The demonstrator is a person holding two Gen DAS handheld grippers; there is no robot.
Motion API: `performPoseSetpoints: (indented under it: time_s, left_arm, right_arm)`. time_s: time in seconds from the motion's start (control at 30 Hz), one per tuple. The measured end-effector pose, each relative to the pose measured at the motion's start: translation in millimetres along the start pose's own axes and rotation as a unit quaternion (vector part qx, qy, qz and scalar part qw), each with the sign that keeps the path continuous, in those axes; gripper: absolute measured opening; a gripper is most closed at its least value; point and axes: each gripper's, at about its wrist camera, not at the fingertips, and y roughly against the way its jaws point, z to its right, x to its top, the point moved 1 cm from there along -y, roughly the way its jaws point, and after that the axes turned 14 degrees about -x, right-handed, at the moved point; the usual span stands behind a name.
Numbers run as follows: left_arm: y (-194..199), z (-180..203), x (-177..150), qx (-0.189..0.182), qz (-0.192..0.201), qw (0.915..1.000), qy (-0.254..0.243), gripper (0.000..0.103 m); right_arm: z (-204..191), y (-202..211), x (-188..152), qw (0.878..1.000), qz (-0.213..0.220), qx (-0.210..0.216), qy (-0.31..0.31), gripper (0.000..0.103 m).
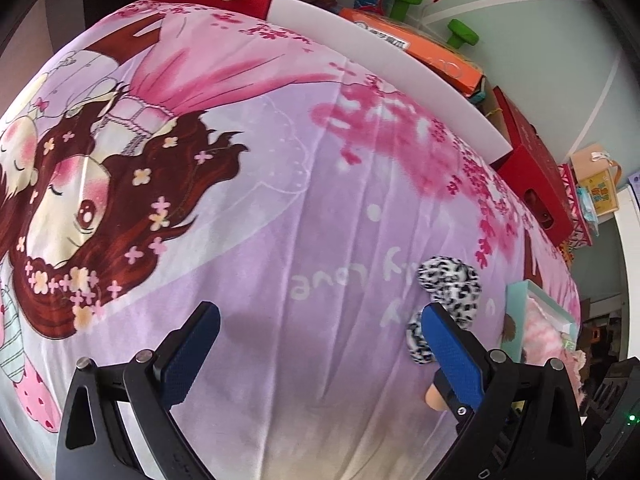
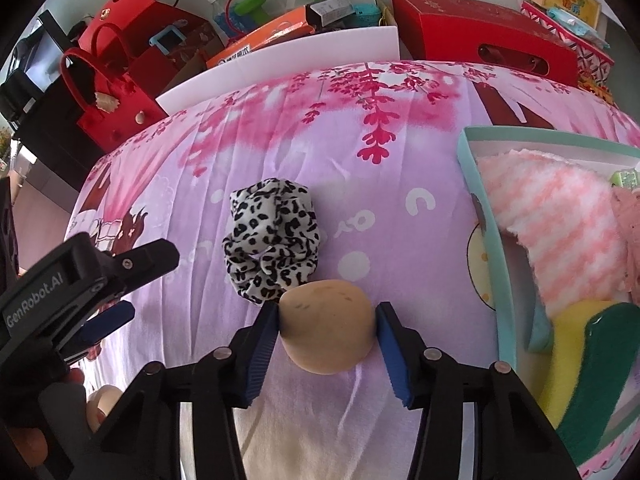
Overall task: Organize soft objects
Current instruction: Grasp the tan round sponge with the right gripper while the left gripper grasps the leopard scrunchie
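Observation:
In the right wrist view, my right gripper (image 2: 327,314) is shut on a beige soft ball (image 2: 328,332), one blue pad against each side, low over the purple cartoon bedsheet (image 2: 400,208). A leopard-print scrunchie (image 2: 272,236) lies on the sheet just beyond the ball, touching it. The left gripper (image 2: 144,284) hovers to its left. In the left wrist view, my left gripper (image 1: 320,310) is open with only bare sheet between its fingers. The scrunchie (image 1: 448,280) lies just behind its right finger.
A teal box (image 2: 486,240) at the right holds a pink fluffy cloth (image 2: 560,232) and a yellow-green sponge (image 2: 592,352). Beyond the bed's far edge stand a white board (image 2: 280,64), red bags (image 2: 112,92), a red carton (image 2: 480,36) and an orange box (image 2: 264,40).

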Motion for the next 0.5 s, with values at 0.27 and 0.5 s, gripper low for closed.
performPoseSetpoints:
  time_s: [0.27,0.5]
  left_arm:
    - [-4.6,14.9,0.4,-0.022,-0.001,0.9996,-0.019,0.1]
    - [-11.7,29.9,-2.2,-0.05,-0.004,0.9979,-0.04,0.1]
  right_arm:
    - [10.0,6.2,1.7,1.0,0.005,-0.016,-0.007,0.052]
    - [24.8,17.7,5.2,0.999,0.016,-0.03,-0.022,0.052]
